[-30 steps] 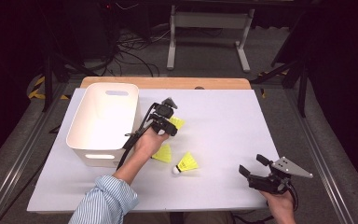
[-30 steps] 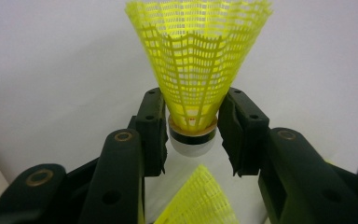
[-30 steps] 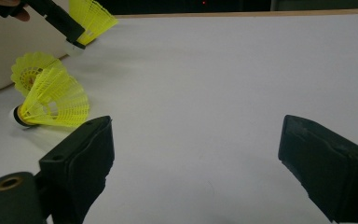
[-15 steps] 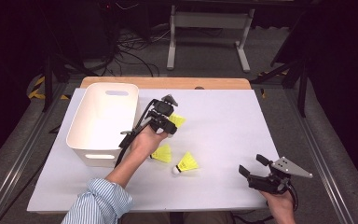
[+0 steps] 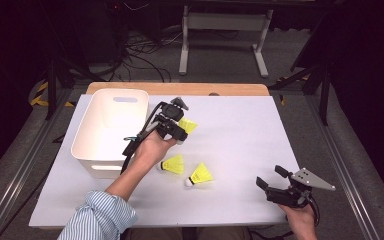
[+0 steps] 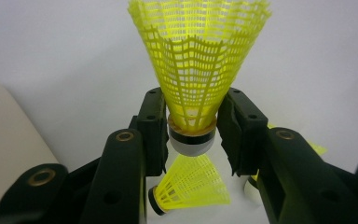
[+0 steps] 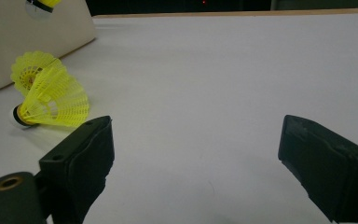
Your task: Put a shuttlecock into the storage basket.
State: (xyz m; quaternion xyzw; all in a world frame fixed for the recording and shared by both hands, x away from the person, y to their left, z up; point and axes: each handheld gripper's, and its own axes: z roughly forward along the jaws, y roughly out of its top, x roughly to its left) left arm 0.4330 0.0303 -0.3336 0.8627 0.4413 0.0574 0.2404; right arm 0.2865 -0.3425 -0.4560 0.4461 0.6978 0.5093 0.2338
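High view: left gripper [image 5: 179,131] holds 1 yellow shuttlecock [image 5: 188,124] just right of the white bin [image 5: 111,131].
Seen from the left gripper view, the jaws are partly closed and pinch that shuttlecock [image 6: 196,70] by its cork base (skirt pointing away from the hand), above the white table [image 5: 240,130]. 2 more shuttlecocks [image 5: 174,164] [image 5: 199,175] lie on the table nearer the person, just beside each other. At the near right edge, the right gripper [image 5: 271,179] rests with its jaws wide apart and nothing between them.
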